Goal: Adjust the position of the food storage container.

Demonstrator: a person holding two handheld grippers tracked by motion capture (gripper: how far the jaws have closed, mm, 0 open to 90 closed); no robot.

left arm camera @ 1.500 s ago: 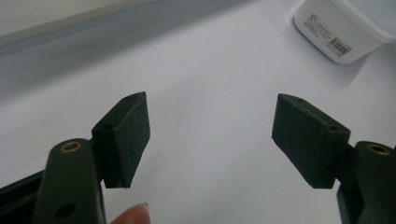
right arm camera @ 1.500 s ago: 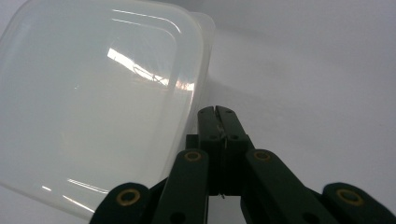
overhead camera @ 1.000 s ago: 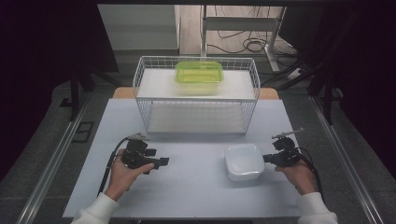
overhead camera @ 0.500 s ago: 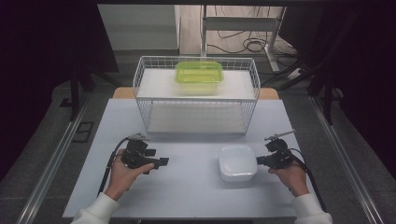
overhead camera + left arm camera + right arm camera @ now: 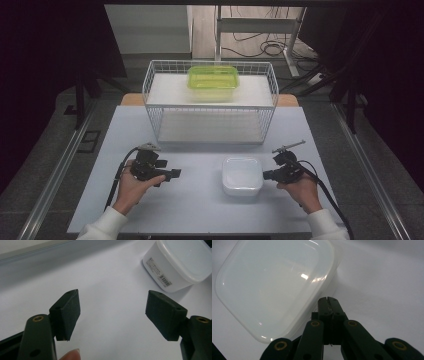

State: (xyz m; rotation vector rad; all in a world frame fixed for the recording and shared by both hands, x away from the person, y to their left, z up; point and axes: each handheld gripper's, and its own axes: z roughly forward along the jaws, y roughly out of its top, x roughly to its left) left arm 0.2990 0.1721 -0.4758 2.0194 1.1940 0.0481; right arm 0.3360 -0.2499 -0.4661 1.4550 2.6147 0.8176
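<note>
Box (image 5: 242,175), white plastic with a translucent lid, is seen on the tabletop (image 5: 200,215), right of centre, in front of the wire basket (image 5: 210,107). A green box (image 5: 213,82) is noted on the basket's top, well apart from the white one.

Right tongs (image 5: 266,174) are clenched, with nothing between the jaws; in the right gripper view the tips (image 5: 328,302) are placed just beside the box's side wall (image 5: 329,285), below the lid rim. Whether contact is made cannot be told. Left tongs (image 5: 176,173) are released, jaws spread wide and empty, pointed toward the box (image 5: 178,263) but kept well apart from it.

Handling, judged: the box is taken to be light and probably empty, so it is expected to slide easily on the smooth tabletop under a sideways push. Walls are stiff but thin; the lid is glossy and likely slippery. A hold is best taken across two opposite side walls under the lid rim, with the jaws opened wide; rounded corners are to be avoided.
</note>
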